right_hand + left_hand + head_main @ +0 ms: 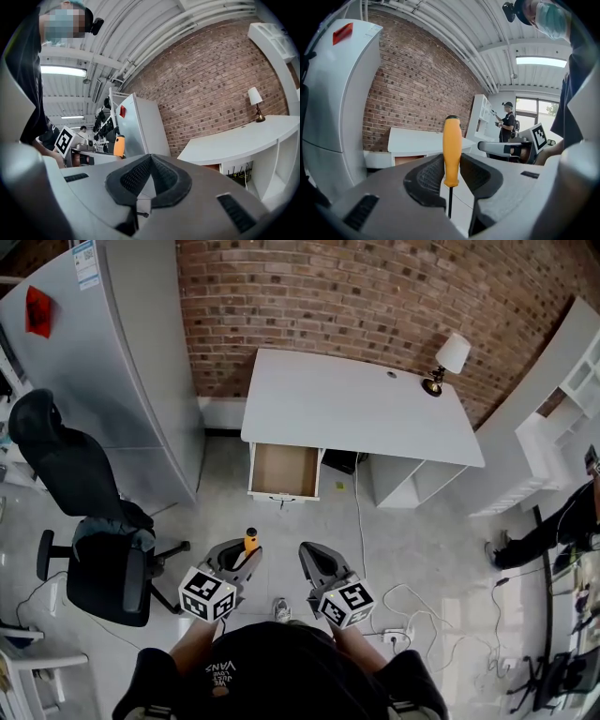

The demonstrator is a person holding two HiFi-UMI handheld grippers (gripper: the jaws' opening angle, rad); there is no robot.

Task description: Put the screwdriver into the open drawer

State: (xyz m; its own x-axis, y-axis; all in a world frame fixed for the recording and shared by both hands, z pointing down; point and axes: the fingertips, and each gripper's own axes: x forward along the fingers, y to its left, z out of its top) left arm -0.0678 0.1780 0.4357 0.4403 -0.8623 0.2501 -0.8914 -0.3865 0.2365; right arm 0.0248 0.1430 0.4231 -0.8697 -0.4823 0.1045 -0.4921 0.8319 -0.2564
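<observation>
Head view: a person stands on the pale floor well back from the white rectangular desk [356, 404], a gripper in each hand. The desk's shallow drawer with a brown wooden bottom [284, 470] stands pulled out toward the person. It appears empty, though it is too small here to be certain.

The left gripper [246, 557] holds the orange-handled screwdriver with a thin black shaft [250, 540]. The handle end rises above the jaws and points toward the desk. The right gripper [311, 559] hangs beside it, apart from the tool.

Left gripper view: the two grey ribbed pads clamp the orange handle of the screwdriver [452, 150] from either side, low on the handle. The tool stands upright, with the black shaft running down behind the left gripper [451, 174]. The desk and its drawer lie ahead, well apart from the tool.

Right gripper view: the right gripper [151, 164] has its pads meeting at the tips with nothing between them. The screwdriver [119, 146] shows off to its left.

Step in hand, as judged: the grasp is made and the carry to the drawer is under way, with the placement not yet done. The next move calls for closing on the desk and bringing the tool over the drawer opening. The tool should be lowered or tilted to lie within the drawer walls before the left jaws part.
</observation>
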